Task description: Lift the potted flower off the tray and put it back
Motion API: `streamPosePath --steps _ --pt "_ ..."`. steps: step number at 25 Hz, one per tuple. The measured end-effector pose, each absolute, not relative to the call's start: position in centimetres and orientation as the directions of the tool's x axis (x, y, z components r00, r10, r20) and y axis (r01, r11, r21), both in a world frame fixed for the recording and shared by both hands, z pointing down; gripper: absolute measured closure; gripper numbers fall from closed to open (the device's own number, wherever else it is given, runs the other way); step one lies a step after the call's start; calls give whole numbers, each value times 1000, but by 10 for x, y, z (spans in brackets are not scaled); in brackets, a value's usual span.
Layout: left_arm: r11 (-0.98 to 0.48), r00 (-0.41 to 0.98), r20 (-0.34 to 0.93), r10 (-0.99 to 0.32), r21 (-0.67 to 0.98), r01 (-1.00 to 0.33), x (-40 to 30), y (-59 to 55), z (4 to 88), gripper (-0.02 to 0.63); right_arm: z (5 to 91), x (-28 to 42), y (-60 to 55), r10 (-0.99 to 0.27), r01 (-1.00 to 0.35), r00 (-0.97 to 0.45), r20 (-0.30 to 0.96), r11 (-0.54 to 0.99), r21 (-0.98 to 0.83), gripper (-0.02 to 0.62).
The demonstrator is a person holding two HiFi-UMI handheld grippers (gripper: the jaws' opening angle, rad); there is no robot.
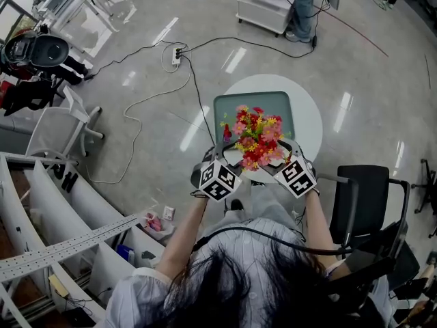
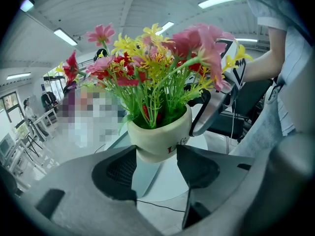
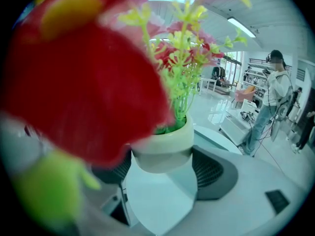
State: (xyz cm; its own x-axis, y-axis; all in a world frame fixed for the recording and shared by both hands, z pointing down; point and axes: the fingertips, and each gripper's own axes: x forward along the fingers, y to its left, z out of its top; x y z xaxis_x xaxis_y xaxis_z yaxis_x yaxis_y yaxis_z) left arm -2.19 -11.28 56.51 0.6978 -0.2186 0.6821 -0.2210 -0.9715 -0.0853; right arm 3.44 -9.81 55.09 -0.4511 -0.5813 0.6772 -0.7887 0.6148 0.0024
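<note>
A cream pot of red, pink and yellow artificial flowers [image 1: 255, 139] hangs just above the near end of the pale teal tray [image 1: 232, 108], which lies on a round white table [image 1: 311, 118]. Both grippers hold the pot from opposite sides. In the left gripper view, my left gripper [image 2: 156, 156] is shut on the pot's [image 2: 160, 134] lower part, and the right gripper's finger [image 2: 212, 109] shows behind it. In the right gripper view, my right gripper [image 3: 160, 165] is shut on the pot [image 3: 162, 149] below its rim, and a blurred red bloom hides the upper left.
A black chair [image 1: 365, 197] stands close at the right. Cables and a power strip [image 1: 176, 55] lie on the floor to the left of the table. A white cart [image 1: 263, 7] with a person [image 1: 305, 9] beside it is at the far end. White shelving [image 1: 41, 203] lines the left.
</note>
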Motion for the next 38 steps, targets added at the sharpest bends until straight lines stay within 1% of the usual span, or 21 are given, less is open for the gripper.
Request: streamPosePath --steps 16,29,38 --pt "-977 667 719 -195 -84 -195 20 -133 586 360 572 78 -119 -581 -799 -443 683 601 -7 225" --pt "-972 632 748 -204 -78 -222 60 -182 610 360 599 119 -169 -557 -778 -468 686 628 -21 225" --pt "-971 600 774 -200 -76 -226 84 -208 641 360 631 143 -195 -526 -773 -474 706 633 -46 225"
